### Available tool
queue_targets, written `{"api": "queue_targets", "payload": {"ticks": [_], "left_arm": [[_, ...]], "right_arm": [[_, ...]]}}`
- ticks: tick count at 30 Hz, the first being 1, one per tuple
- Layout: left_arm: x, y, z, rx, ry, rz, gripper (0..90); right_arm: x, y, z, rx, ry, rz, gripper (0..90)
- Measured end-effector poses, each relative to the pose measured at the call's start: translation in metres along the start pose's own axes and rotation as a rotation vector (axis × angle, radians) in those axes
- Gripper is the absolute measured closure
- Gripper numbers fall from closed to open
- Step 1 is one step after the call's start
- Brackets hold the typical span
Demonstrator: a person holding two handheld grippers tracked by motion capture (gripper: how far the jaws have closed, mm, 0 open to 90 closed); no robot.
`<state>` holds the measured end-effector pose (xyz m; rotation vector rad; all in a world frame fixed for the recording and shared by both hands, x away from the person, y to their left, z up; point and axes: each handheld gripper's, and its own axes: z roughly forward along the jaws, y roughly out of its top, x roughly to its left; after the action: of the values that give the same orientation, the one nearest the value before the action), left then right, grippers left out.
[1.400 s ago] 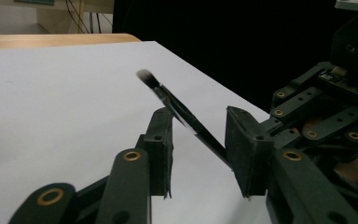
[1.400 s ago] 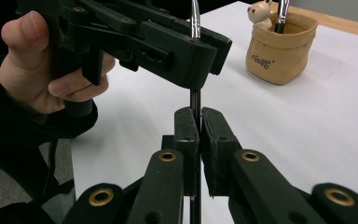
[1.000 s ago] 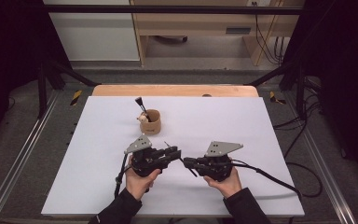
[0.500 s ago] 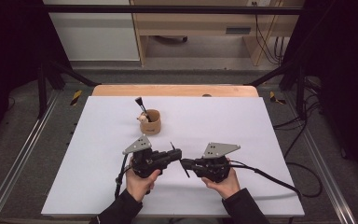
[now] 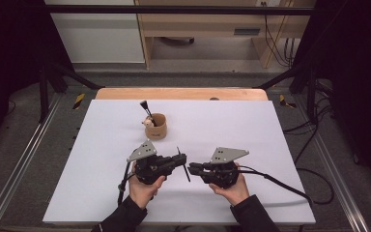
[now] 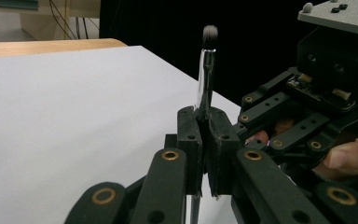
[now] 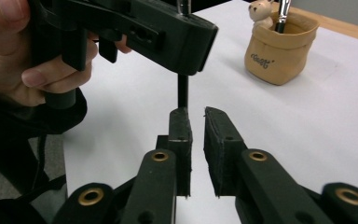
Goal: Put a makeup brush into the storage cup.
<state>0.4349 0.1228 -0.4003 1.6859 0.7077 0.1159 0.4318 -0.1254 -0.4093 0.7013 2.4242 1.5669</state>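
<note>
High view: I held my left gripper (image 5: pixel 179 159) and my right gripper (image 5: pixel 193 169) side by side over the near half of the white table (image 5: pixel 270 145), tips turned toward each other and almost meeting. A thin black makeup brush (image 5: pixel 183 164) stood between the two tips, slanting slightly across the gap. Farther back on the table, well apart from my hands, stood a small tan pot (image 5: pixel 155 126) with a second brush (image 5: pixel 146 109) rising from it and a little bear figure (image 5: pixel 148 123) at its rim.

Left gripper view: my left jaws were pressed together on the brush (image 6: pixel 206 79), pinching its handle. The brush rose upright above the pads, its pale bristle tip at the top and the shiny ferrule just below; a short length of handle showed beneath the pads. My right gripper (image 6: pixel 261 126) lay just beside it, at the right of this view, held by my right hand (image 6: pixel 349 158).

Right gripper view: my right jaws (image 7: pixel 196 116) stood slightly parted, having just been opening, with a narrow gap between the pads and nothing pressed in it. The lower end of the brush handle (image 7: pixel 182 91) hung down from my left gripper (image 7: pixel 168 28) to just beyond the left pad; I could not tell whether it touched that pad. The pot (image 7: pixel 279 49) stood beyond, at upper right.
</note>
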Motion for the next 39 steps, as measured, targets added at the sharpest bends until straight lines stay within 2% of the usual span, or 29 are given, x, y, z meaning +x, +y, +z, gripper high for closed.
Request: {"api": "queue_targets", "payload": {"ticks": [6,10,13,16,24,33,39], "left_arm": [[0.002,0.002,-0.003,0.016,0.013,0.021,84.7],[0.004,0.003,-0.006,0.018,0.023,0.033,84.7],[0.005,0.005,-0.009,0.020,0.029,0.042,84.6],[0.008,0.006,-0.011,0.027,0.043,0.050,84.5],[0.014,0.009,-0.019,0.029,0.064,0.055,84.5],[0.019,0.012,-0.026,0.032,0.092,0.056,84.5],[0.022,0.015,-0.032,0.032,0.113,0.062,84.5]], "right_arm": [[-0.004,0.000,-0.002,0.001,-0.055,0.012,62.5],[-0.012,-0.003,-0.006,-0.003,-0.099,0.041,53.7],[-0.015,-0.003,-0.009,-0.004,-0.143,0.039,46.9],[-0.019,-0.004,-0.013,-0.010,-0.182,0.063,38.8],[-0.029,-0.007,-0.020,0.020,-0.260,0.100,20.1],[-0.037,-0.012,-0.026,0.064,-0.324,0.114,12.1],[-0.040,-0.013,-0.033,0.073,-0.342,0.108,10.9]]}}
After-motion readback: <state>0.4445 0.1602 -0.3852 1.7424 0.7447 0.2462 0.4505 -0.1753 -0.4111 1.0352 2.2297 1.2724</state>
